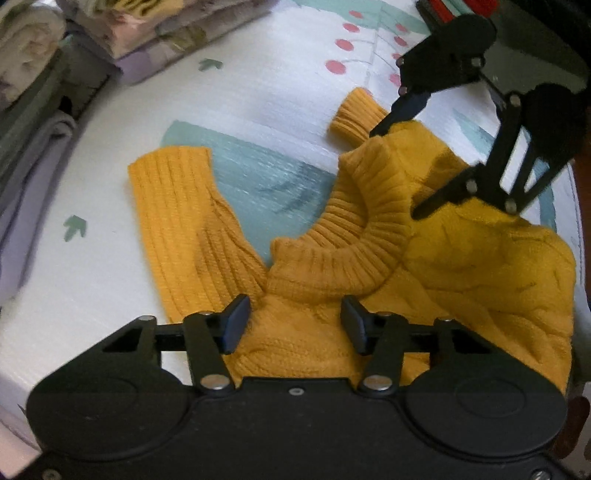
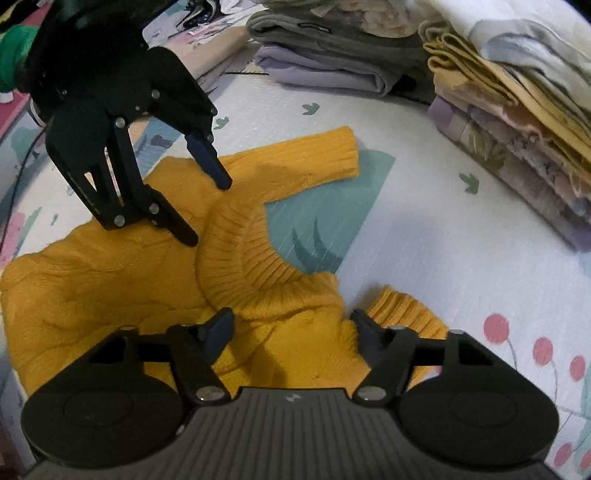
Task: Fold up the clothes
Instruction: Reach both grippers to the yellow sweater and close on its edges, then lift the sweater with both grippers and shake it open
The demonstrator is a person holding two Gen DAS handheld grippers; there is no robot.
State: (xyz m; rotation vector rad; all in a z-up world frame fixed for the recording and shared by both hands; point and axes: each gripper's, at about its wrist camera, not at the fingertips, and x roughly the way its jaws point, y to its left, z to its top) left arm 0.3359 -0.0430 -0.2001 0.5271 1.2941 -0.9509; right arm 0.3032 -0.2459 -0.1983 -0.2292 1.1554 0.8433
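Note:
A mustard-yellow knit turtleneck sweater [image 1: 461, 258] [image 2: 92, 288] lies crumpled on the mat. Its ribbed collar [image 1: 351, 251] [image 2: 236, 251] stands rolled up in the middle. One sleeve [image 1: 177, 206] [image 2: 306, 158] stretches out flat; the other cuff [image 1: 354, 118] [image 2: 406, 310] pokes out from under the body. My left gripper [image 1: 295, 323] [image 2: 207, 211] is open just over the shoulder beside the collar, with knit between its fingers but not pinched. My right gripper [image 2: 291, 328] [image 1: 394, 173] is open over the opposite shoulder, near the hidden sleeve.
The white play mat [image 1: 258, 92] [image 2: 443, 240] has teal patches and red dots. A tall stack of folded clothes [image 2: 517, 129] [image 1: 129, 29] stands at its edge, with folded grey and lilac garments [image 2: 332, 62] beside it. Bare mat lies beyond the flat sleeve.

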